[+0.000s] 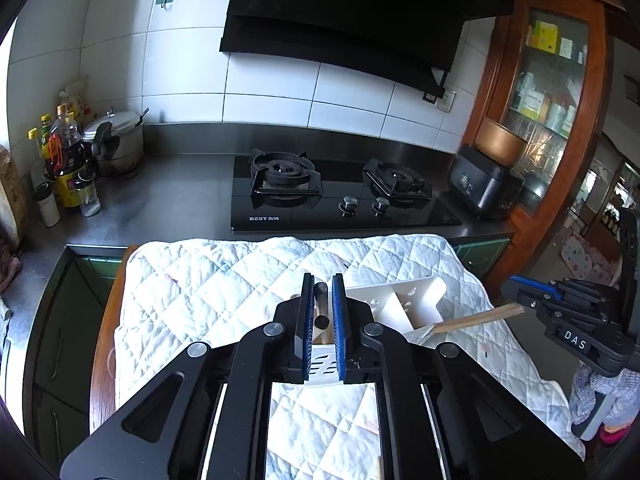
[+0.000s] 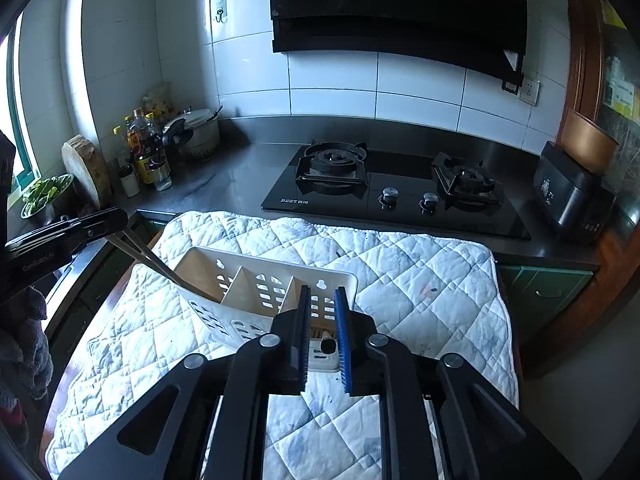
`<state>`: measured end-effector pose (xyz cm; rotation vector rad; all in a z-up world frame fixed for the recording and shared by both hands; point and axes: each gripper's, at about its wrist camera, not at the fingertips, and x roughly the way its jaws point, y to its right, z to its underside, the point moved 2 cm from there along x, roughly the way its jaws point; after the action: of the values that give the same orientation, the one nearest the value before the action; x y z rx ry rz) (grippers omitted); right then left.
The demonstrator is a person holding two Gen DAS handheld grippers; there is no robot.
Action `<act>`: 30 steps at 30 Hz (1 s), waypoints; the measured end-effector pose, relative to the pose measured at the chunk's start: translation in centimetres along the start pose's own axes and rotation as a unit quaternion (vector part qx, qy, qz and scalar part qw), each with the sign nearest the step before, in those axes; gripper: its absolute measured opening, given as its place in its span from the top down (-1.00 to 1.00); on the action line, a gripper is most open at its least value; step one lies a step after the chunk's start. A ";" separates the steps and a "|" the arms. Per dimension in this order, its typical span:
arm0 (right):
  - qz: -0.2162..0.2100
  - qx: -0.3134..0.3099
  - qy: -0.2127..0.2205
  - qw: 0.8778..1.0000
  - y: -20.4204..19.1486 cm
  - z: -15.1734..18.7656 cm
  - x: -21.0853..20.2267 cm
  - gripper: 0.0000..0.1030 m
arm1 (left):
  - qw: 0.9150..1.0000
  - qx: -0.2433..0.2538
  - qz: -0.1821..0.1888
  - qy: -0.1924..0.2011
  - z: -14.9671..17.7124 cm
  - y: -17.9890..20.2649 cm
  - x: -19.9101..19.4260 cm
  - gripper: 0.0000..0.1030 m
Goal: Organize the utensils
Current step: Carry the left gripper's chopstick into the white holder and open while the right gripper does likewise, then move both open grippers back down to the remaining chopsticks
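A white slotted utensil caddy (image 2: 256, 292) with three compartments stands on a quilted white cloth (image 2: 420, 280). In the left wrist view my left gripper (image 1: 322, 280) has its blue pads either side of a dark utensil handle (image 1: 321, 308) that stands in the caddy (image 1: 404, 300). My right gripper (image 1: 520, 294) appears at the right, shut on wooden chopsticks (image 1: 476, 318) that slant into the caddy. The right wrist view shows a gripper (image 2: 323, 292) over the caddy's right compartment with a dark handle end (image 2: 329, 345) between its pads, and the other gripper (image 2: 116, 220) at the left holding chopsticks (image 2: 160, 266).
The cloth covers a table in front of a steel counter (image 1: 180, 196) with a black two-burner gas hob (image 1: 336, 192). Bottles and a pot (image 1: 120, 140) stand at the counter's left, a black appliance (image 1: 480, 184) at its right. A wooden glass cabinet (image 1: 552, 80) stands at the far right.
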<state>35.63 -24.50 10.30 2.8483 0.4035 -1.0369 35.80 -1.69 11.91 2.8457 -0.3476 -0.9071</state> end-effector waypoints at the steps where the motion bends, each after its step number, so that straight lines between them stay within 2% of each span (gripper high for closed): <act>1: 0.000 0.001 0.003 1.000 0.0 0.0 -0.3 0.60 | 1.000 0.000 0.001 0.001 0.1 0.0 -0.3 0.82; 4: -0.001 0.006 0.012 1.000 0.1 0.3 -1.5 0.51 | 1.000 0.001 0.002 0.007 0.4 0.2 -1.5 0.82; 6: -0.003 0.012 0.020 1.000 0.1 0.7 -2.7 0.32 | 1.000 0.002 0.004 0.010 0.9 0.3 -2.5 0.81; 7: -0.003 0.012 0.024 1.000 0.1 1.0 -3.3 0.30 | 1.000 0.002 0.006 0.012 1.3 0.4 -3.1 0.80; 9: -0.003 0.012 0.031 0.999 0.1 1.9 -4.4 0.27 | 1.000 0.000 0.009 0.016 2.2 0.5 -4.2 0.57; 10: -0.004 0.012 0.034 0.999 0.0 2.4 -5.0 0.23 | 1.000 -0.002 0.009 0.018 2.7 0.5 -4.9 0.35; 12: -0.003 0.010 0.040 0.999 -0.2 3.5 -6.1 0.18 | 1.000 -0.001 0.012 0.020 3.9 0.7 -6.1 0.32; 16: -0.001 0.000 0.045 0.999 -1.1 6.7 -8.1 0.01 | 1.000 0.007 0.012 0.018 7.1 1.2 -8.3 0.21; 19: 0.004 -0.013 0.046 0.999 -1.9 9.4 -9.1 -0.15 | 1.000 0.010 0.002 0.019 9.8 1.6 -9.9 -0.10; 20: 0.005 -0.016 0.046 0.999 -2.3 10.4 -9.4 -0.24 | 1.000 0.010 -0.001 0.018 10.8 1.6 -10.3 -0.15; 24: 0.002 -0.027 0.040 0.999 -3.5 14.2 -9.9 -0.44 | 1.000 0.004 -0.002 0.004 14.7 1.7 -11.4 -0.24; 30: -0.007 -0.020 0.026 0.999 -4.7 19.6 -9.9 -0.62 | 1.000 -0.012 -0.010 -0.023 20.4 1.3 -11.7 -0.34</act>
<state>14.95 -25.41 1.70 2.8451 0.4449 -0.9488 14.37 -1.11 2.10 2.8152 -0.3130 -0.9761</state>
